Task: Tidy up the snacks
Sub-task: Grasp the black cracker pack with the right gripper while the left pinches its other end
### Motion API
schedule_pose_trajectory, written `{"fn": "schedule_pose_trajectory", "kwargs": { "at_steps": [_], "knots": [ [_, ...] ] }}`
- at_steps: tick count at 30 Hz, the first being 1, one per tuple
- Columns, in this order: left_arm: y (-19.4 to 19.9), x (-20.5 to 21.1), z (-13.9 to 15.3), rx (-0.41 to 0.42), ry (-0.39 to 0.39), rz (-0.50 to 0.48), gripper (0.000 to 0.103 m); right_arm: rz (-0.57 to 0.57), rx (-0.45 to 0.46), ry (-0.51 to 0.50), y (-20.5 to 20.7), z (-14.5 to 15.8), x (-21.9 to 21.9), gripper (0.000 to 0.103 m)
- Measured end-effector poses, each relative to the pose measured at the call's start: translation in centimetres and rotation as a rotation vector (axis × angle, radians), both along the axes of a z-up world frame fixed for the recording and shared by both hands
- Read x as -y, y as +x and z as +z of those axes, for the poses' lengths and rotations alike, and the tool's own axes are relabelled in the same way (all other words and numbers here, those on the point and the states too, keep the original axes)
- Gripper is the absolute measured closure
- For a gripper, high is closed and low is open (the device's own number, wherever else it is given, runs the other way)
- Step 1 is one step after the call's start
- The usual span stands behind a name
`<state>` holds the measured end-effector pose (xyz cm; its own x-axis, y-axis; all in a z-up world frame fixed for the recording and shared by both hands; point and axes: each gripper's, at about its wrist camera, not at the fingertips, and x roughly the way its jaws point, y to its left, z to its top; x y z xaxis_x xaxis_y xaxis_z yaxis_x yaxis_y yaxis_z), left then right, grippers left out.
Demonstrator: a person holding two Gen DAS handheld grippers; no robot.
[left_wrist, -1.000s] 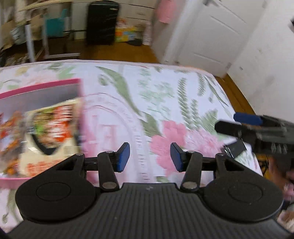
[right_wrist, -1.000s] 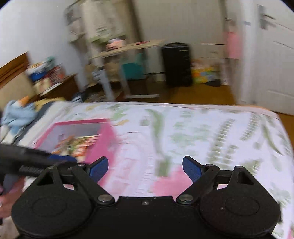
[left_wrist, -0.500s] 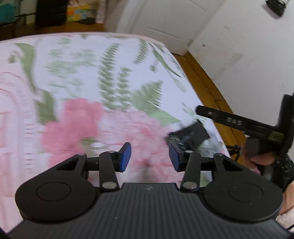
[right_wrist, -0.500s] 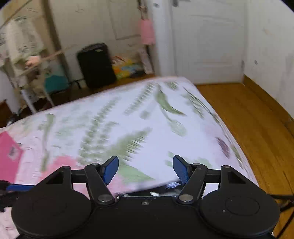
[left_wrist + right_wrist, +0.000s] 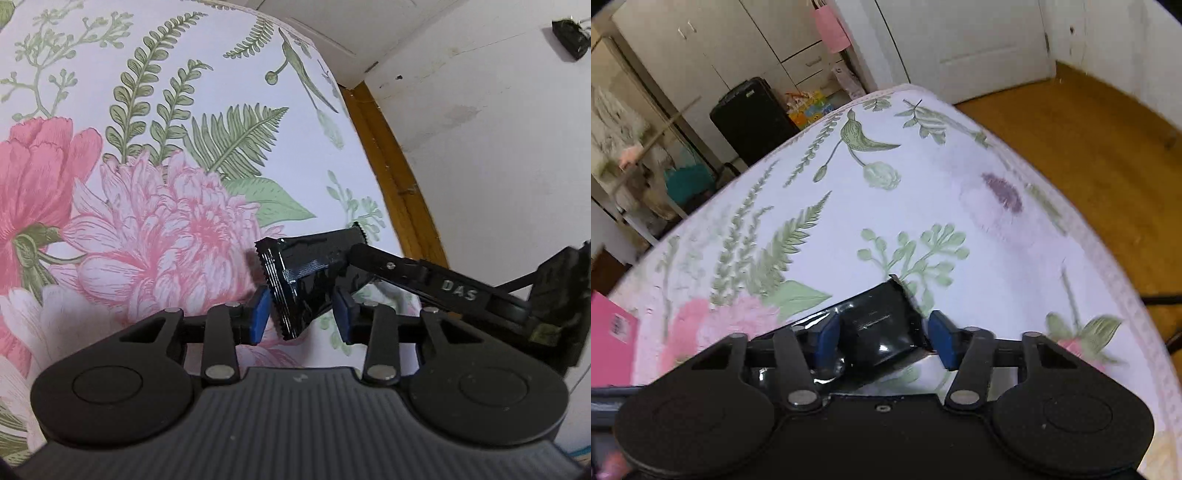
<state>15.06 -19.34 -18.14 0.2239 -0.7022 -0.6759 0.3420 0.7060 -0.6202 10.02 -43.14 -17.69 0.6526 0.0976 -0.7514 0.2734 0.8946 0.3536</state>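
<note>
A small black snack packet (image 5: pixel 306 258) lies near the right edge of a floral bed sheet (image 5: pixel 166 221). My left gripper (image 5: pixel 301 317) has the packet's near end between its blue pads. Its jaws are closing and the pads meet the packet's two sides. One finger (image 5: pixel 388 264) of the right gripper reaches in from the right onto the packet's far end. In the right wrist view the same packet (image 5: pixel 875 314) bulges between the pads of my right gripper (image 5: pixel 882 339). These jaws are closing too. The left pad touches the film and a thin gap shows at the right pad.
The bed sheet (image 5: pixel 923 192) ends close on the right, with wooden floor (image 5: pixel 1089 147) and a white wall beyond. A pink box (image 5: pixel 609 339) sits at the far left of the bed. A black suitcase (image 5: pixel 750 114) and cupboards stand past the bed's far end.
Both views swung away from the pink box, across the bed to its right edge, and sank toward the black packet. Both pairs of jaws narrowed and now have the packet between them.
</note>
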Motion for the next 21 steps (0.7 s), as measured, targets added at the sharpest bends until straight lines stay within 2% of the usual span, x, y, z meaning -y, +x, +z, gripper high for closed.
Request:
{"fn": "schedule_pose_trajectory", "kwargs": {
  "at_steps": [5,7,9,15,19,21],
  "knots": [
    [-0.3,-0.5,-0.1,0.016,0.036,-0.007,0.077,0.023,-0.038,0.021,0.2,0.2,-0.9,0.061],
    [-0.4,-1.1,0.3,0.013,0.068,-0.002,0.077,0.043,-0.055,0.02,0.2,0.4,-1.5,0.066],
    [-0.6,-1.8,0.9,0.005,0.08,-0.002,0.077,0.068,-0.072,0.034,0.1,0.8,-2.1,0.067],
    [-1.5,-4.5,2.7,0.001,0.141,-0.001,0.077,0.134,-0.116,0.033,0.2,1.8,-5.2,0.067],
    [-2.4,-6.6,3.8,0.009,0.157,0.004,0.077,0.178,-0.135,0.03,0.1,2.9,-7.8,0.058],
    [-2.7,-7.7,4.4,0.008,0.161,0.009,0.077,0.206,-0.129,-0.008,-0.1,3.7,-9.5,0.056]
  ]
}}
